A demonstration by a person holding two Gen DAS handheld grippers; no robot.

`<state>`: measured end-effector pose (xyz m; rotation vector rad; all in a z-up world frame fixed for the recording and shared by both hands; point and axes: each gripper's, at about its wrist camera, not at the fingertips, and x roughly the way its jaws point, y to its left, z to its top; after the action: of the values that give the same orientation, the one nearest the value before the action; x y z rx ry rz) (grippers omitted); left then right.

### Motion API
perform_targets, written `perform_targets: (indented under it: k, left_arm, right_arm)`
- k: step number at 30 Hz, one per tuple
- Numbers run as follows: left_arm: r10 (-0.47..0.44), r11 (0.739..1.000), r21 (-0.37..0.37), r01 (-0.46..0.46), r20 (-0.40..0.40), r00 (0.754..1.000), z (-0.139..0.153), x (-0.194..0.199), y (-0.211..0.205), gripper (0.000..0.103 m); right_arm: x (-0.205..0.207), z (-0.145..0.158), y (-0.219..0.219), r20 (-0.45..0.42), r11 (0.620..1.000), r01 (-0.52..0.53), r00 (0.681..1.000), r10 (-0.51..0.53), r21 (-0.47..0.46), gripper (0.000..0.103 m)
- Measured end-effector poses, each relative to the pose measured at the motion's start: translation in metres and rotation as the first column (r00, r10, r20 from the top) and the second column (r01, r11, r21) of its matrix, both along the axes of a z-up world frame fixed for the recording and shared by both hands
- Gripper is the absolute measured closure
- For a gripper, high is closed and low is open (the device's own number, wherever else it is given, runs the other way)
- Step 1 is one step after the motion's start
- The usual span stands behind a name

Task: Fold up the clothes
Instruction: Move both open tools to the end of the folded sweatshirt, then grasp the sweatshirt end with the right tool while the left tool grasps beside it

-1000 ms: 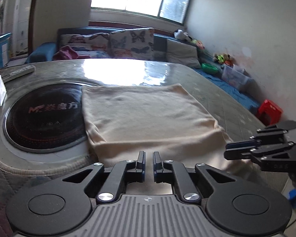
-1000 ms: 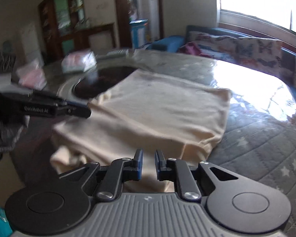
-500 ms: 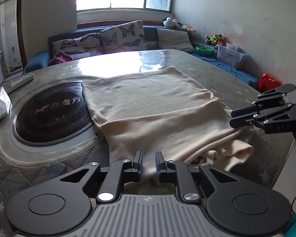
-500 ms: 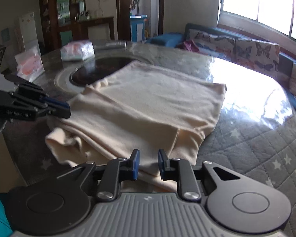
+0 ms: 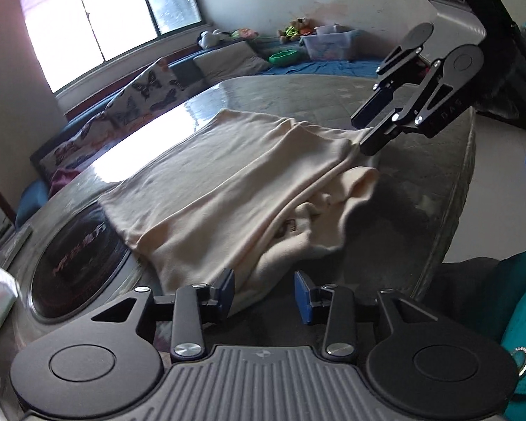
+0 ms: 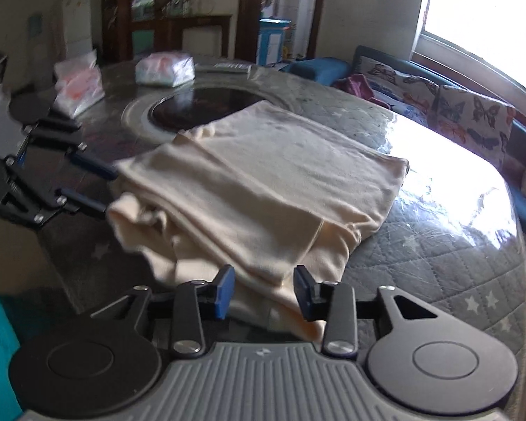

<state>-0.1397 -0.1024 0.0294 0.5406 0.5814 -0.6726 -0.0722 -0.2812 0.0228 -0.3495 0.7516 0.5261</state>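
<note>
Jaws of both grippers have just opened off soft, cream knit garment [image 5: 235,182].

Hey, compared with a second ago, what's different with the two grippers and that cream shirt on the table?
Both the left gripper and the right gripper have just been opening, letting go of the cream shirt, whose near edge now lies loose between their jaws. The left gripper also rolled. The folded shirt stays on the table, partly over the dark round plate.

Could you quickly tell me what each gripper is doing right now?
Left gripper: open, jaws just opening, pads clear of the cream garment.
Right gripper: open, jaws just opening, garment edge between them, not pinched.
</note>
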Motion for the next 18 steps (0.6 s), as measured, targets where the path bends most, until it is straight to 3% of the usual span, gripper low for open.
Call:
perform_targets:
  k: [2, 4, 8, 14, 18]
  left_arm:
    - [-0.027, 1.0, 0.005, 0.026, 0.026, 0.999, -0.004, -0.002, -0.007, 0.063]
    - [-0.056, 0.998, 0.025, 0.054, 0.056, 0.997, -0.008, -0.004, -0.012, 0.066]
    - [-0.05, 0.999, -0.007, 0.05, 0.071, 0.996, -0.007, 0.001, -0.01, 0.094]
    - [0.044, 0.987, -0.152, -0.041, 0.013, 0.999, 0.014, 0.03, 0.003, 0.096]
    - [0.06, 0.978, -0.198, -0.062, -0.014, 0.998, 0.023, 0.051, 0.005, 0.096]
  right_arm:
    - [-0.006, -0.001, 0.001, -0.003, 0.999, -0.026, 1.0, 0.026, -0.028, 0.06]
    - [-0.012, -0.002, 0.003, 0.009, 0.996, -0.056, 0.998, 0.057, -0.062, 0.049]
    - [-0.023, -0.005, 0.011, 0.039, 0.983, -0.128, 0.99, 0.134, -0.134, 0.041]
    - [-0.024, -0.013, 0.026, 0.096, 0.959, -0.215, 0.967, 0.236, -0.184, 0.031]
    - [-0.01, -0.022, 0.034, 0.131, 0.957, -0.224, 0.959, 0.25, -0.182, 0.035]
